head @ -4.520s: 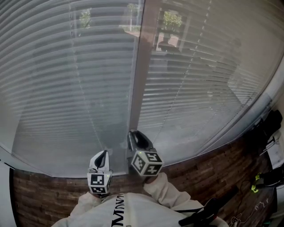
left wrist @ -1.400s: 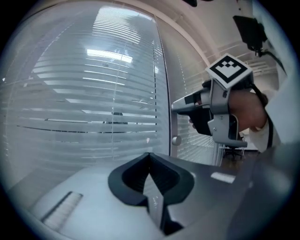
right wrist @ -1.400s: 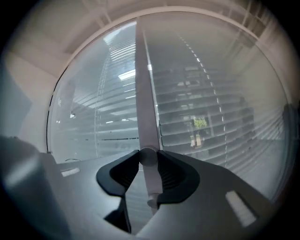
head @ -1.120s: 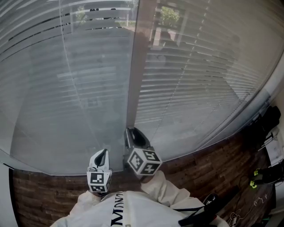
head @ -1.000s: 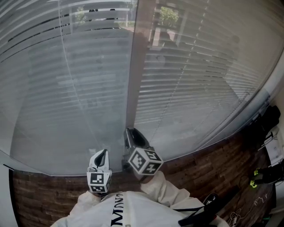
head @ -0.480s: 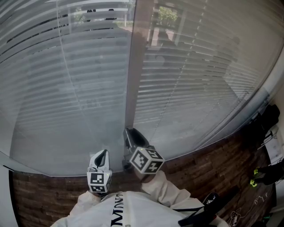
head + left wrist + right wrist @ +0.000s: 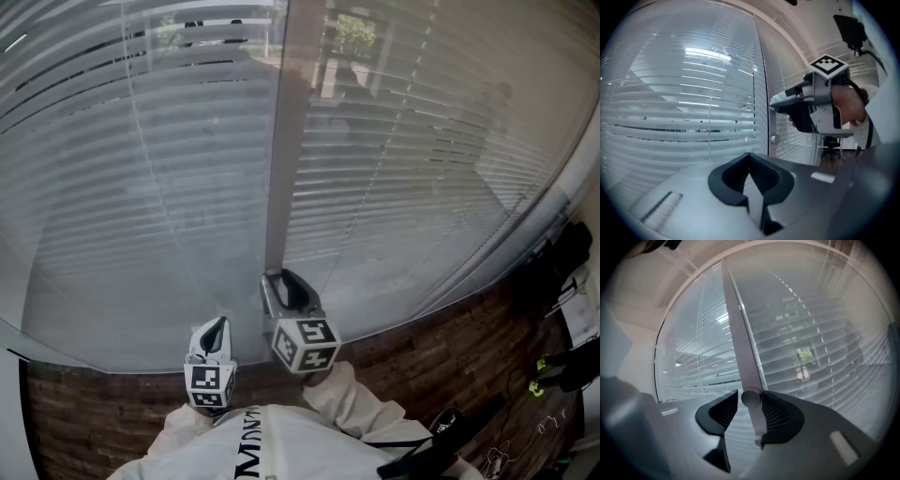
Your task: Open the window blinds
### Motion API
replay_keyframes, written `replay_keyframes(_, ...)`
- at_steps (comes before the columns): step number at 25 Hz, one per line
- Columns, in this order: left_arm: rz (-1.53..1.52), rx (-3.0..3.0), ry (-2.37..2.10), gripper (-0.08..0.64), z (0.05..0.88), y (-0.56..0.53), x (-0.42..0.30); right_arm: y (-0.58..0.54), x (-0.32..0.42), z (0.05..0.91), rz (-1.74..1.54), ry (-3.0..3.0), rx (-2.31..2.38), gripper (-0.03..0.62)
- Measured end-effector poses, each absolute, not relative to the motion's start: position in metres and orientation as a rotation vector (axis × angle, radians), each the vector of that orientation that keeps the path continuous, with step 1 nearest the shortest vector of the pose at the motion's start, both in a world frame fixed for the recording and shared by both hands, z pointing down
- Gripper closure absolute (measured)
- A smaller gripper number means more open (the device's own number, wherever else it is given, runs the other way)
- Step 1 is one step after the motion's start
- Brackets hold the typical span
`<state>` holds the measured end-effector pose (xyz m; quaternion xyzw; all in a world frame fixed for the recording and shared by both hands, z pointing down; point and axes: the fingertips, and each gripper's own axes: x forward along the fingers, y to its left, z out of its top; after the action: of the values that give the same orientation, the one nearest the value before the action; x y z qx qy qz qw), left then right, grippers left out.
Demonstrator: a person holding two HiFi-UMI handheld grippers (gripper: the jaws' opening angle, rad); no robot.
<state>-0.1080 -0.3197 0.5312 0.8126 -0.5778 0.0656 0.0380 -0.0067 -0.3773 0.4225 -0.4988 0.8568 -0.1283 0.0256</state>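
Where the post [image 7: 291, 141] stands: knob [image 7: 751, 398] inside the right tongs [image 7: 284, 278];
Right tongs: just eased apart, loose round the knob;
Left tongs [image 7: 750, 155]: closed, empty (just left of the right pair);
Blinds [image 7: 159, 178]: either side of the post, slats part-tilted

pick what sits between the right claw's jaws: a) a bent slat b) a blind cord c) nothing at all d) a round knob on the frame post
D: in the right gripper view a round knob on the vertical frame post stands between the jaws of the right claw, which have just been opening.
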Motion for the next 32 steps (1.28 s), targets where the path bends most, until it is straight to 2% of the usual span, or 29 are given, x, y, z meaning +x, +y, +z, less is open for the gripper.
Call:
replay_keyframes(12, 0.202, 2.492, -1.765, 0.560, 0.533, -0.320, -0.105, -0.375, -0.015, 0.420, 0.287, 2.985, -1.688, 0.426)
replay_keyframes(32, 0.189, 2.498, -1.765, 0.560, 0.531, -0.322, -0.099, -0.369, -0.025, 0.430, 1.636, 2.969, -1.869, 0.428)
